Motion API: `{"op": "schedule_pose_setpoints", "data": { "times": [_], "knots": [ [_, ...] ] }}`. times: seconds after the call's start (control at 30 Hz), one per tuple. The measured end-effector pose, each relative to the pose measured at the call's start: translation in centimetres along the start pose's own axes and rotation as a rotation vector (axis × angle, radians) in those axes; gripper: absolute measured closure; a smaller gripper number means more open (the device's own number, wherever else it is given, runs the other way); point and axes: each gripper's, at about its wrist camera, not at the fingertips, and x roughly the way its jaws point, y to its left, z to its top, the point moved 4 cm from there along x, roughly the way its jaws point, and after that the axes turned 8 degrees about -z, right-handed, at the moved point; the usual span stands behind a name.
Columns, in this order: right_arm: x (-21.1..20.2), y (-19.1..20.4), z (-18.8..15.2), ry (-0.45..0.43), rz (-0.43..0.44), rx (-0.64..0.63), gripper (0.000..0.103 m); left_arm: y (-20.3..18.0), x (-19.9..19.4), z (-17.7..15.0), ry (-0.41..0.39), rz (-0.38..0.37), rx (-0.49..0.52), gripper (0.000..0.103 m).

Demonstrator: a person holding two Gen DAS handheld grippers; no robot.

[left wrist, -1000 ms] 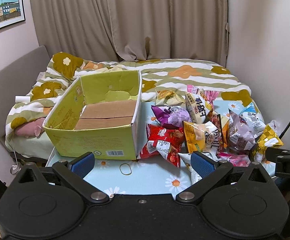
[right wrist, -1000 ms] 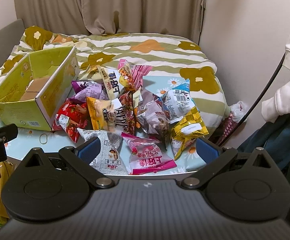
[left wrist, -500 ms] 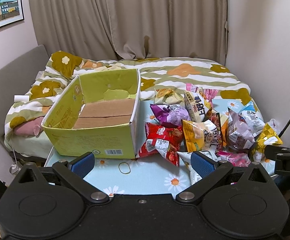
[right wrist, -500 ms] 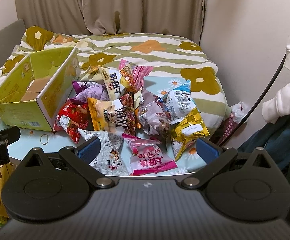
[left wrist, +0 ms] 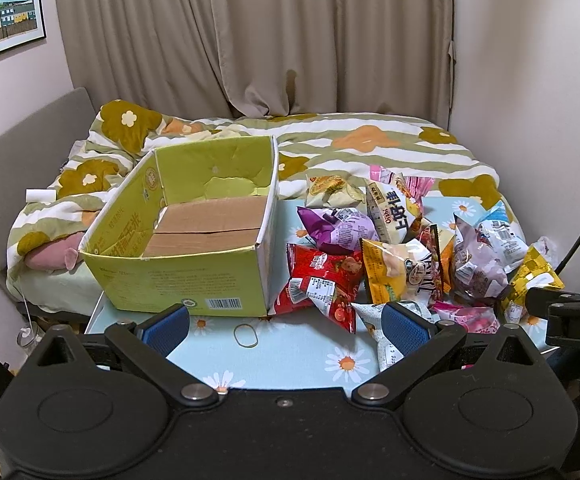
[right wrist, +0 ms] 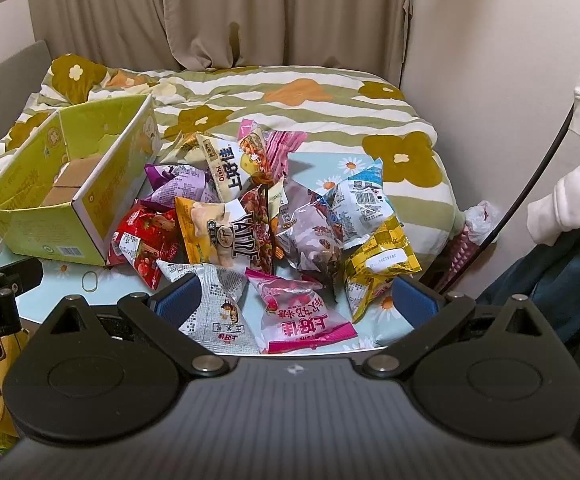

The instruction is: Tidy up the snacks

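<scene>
An open yellow-green cardboard box [left wrist: 178,276] stands on the left of a small table with a light-blue daisy cloth [left wrist: 290,352]; it also shows in the right wrist view [right wrist: 50,236]. Its inside shows only bare cardboard. Right of it lies a pile of several snack bags: a red bag [left wrist: 322,280], a purple bag [left wrist: 342,228], a pink bag [right wrist: 302,316], a yellow checked bag [right wrist: 382,268]. My left gripper [left wrist: 286,324] is open and empty, short of the box and the red bag. My right gripper [right wrist: 296,304] is open and empty, over the pink bag at the table's near edge.
A rubber band [left wrist: 246,335] lies on the cloth in front of the box. A bed with a flowered quilt [left wrist: 370,148] lies behind the table. A wall is at the right. A person's white sleeve [right wrist: 578,160] and a black cable [right wrist: 530,188] are at the right.
Both grippers have crept slightly forward, toward the table. Nothing on the table has moved; both grippers stay open.
</scene>
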Motion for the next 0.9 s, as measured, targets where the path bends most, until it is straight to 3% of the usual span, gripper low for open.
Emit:
{"op": "schedule_pose_setpoints", "data": {
  "times": [0.77,0.9],
  "knots": [
    [0.07,-0.13,0.06,0.002,0.001,0.005,0.0,-0.03,0.29,0.13,-0.002,-0.009,0.009,0.0],
    [-0.03,-0.15,0.01,0.001,0.003,0.005,0.0,0.03,0.59,0.23,0.011,-0.06,-0.01,0.0]
  ]
}}
